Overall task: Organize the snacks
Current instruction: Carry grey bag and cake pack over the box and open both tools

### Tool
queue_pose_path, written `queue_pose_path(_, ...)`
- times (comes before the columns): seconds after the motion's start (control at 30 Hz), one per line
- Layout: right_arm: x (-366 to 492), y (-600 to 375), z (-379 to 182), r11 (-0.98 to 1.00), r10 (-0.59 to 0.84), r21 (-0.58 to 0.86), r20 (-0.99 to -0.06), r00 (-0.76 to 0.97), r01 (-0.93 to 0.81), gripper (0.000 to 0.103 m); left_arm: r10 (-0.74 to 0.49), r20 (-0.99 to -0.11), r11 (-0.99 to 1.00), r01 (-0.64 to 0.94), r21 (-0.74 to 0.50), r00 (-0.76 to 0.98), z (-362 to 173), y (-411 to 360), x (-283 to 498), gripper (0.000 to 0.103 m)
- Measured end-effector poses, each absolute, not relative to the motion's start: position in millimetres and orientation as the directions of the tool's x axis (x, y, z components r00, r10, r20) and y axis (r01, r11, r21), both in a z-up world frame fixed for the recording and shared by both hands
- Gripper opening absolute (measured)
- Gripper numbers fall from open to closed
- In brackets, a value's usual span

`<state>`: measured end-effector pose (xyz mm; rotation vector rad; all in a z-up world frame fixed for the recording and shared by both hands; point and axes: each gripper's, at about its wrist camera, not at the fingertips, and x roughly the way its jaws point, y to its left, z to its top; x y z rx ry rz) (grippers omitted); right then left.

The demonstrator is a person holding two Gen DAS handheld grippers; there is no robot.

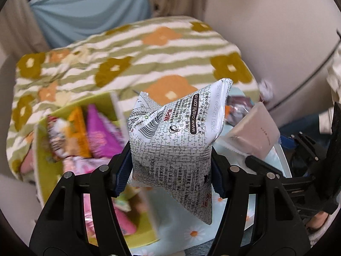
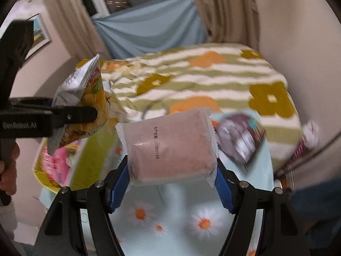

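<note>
My left gripper (image 1: 171,170) is shut on a puffed snack bag (image 1: 170,140), silver-white on its printed back and held in the air. In the right wrist view the same bag (image 2: 93,98) shows a yellow front, pinched by the left gripper (image 2: 93,115) over the green box (image 2: 89,160). My right gripper (image 2: 172,181) is shut on a pink packet in clear wrap (image 2: 170,147), lifted above the table. That pink packet (image 1: 253,136) also shows at the right of the left wrist view. A green box (image 1: 42,160) below holds several bright snack packs.
A dark purple snack packet (image 2: 238,138) lies on the light blue daisy tablecloth (image 2: 170,224). Behind the table is a bed with a green-striped flower blanket (image 2: 213,81). A person's hand (image 2: 8,170) grips the left gripper's handle. Wall and curtains stand further back.
</note>
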<state>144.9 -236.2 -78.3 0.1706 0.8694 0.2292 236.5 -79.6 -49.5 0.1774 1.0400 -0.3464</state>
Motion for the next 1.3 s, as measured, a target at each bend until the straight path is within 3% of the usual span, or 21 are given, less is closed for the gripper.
queue_pose_path(0.3, 180.5, -158.8, -45.3, 0.908, 0.416, 0.278, -0.681, 0.603, -0.313, 0.068, -0.104, -0.855, 0.985, 0.169, -0.019, 0.507, -39.8, 30.0, 234.5, 0.062)
queue_pose_path(0.57, 206.2, -102.5, -42.5, 0.877, 0.473, 0.305, -0.678, 0.563, -0.371, 0.068, -0.017, -0.885, 0.994, 0.108, 0.037, 0.466, -81.0, 95.7, 256.9, 0.063)
queue_pose_path(0.6, 208.0, -99.4, -43.1, 0.877, 0.473, 0.304, -0.68, 0.561, -0.371, 0.068, -0.023, -0.889, 0.993, 0.11, 0.031, 0.457, -86.5, 98.7, 259.8, 0.066)
queue_pose_path(0.7, 213.8, -84.3, -44.9, 0.882, 0.463, 0.297, -0.69, 0.556, -0.366, 0.068, -0.022, -0.884, 0.993, 0.109, 0.033, 0.467, -95.1, 104.7, 262.0, 0.103)
queue_pose_path(0.83, 215.0, -76.7, -49.7, 0.89, 0.447, 0.288, -0.705, 0.551, -0.353, 0.068, -0.087, -0.873, 0.991, 0.127, -0.028, 0.48, -98.3, 112.9, 252.5, 0.103)
queue_pose_path(1.3, 259.0, -39.0, -54.5, 0.894, 0.43, 0.267, -0.737, 0.521, -0.36, 0.069, -0.095, -0.856, 0.995, 0.074, -0.067, 0.508, -100.5, 142.0, 218.7, 0.103)
